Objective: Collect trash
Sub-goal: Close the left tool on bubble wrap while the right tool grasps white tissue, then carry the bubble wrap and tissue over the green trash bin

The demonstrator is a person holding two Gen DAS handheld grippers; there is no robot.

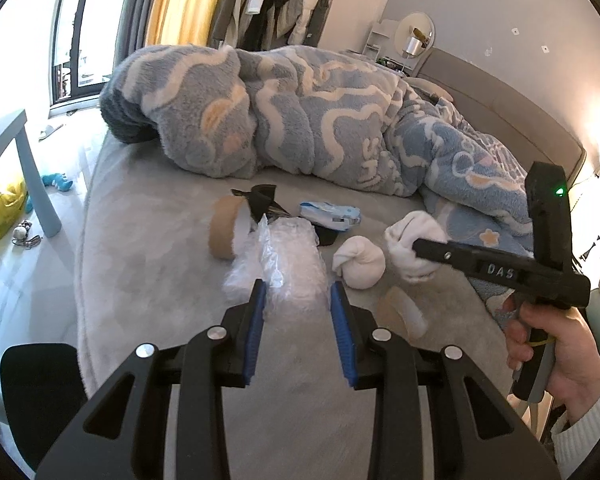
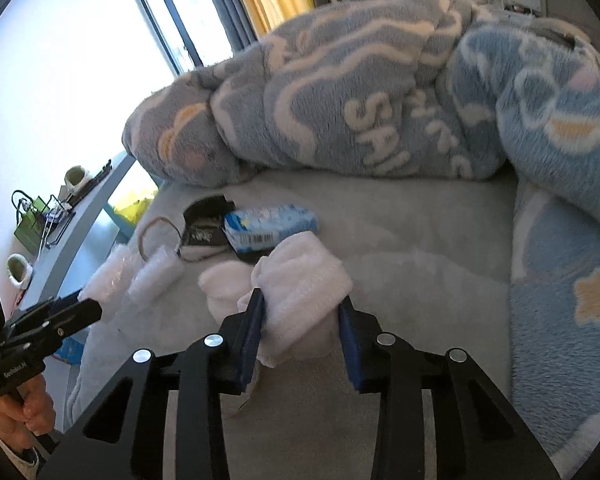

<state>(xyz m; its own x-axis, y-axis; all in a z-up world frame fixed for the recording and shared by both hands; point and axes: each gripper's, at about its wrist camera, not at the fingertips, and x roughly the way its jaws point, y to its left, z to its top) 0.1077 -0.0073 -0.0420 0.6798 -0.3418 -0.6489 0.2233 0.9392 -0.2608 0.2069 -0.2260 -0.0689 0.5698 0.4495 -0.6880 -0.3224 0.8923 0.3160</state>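
Trash lies on the grey bed (image 1: 140, 280): crumpled clear plastic wrap (image 1: 284, 264), a brown tape roll (image 1: 224, 228), a black wrapper (image 1: 266, 200), a blue-white tissue pack (image 1: 330, 214), a white sock ball (image 1: 360, 262) and a second tape ring (image 1: 402, 314). My left gripper (image 1: 298, 292) is open with the clear plastic between its blue pads. My right gripper (image 2: 302, 308) holds a white sock (image 2: 300, 292) between its pads; it also shows in the left wrist view (image 1: 414, 246). The tissue pack (image 2: 270, 226) and black wrapper (image 2: 204, 232) lie beyond it.
A bunched blue patterned blanket (image 1: 300, 112) covers the far side of the bed. A light blue table (image 1: 4, 144) stands left, with a yellow bag (image 1: 0, 208) and toys on the floor. A black chair (image 1: 40, 392) sits near left.
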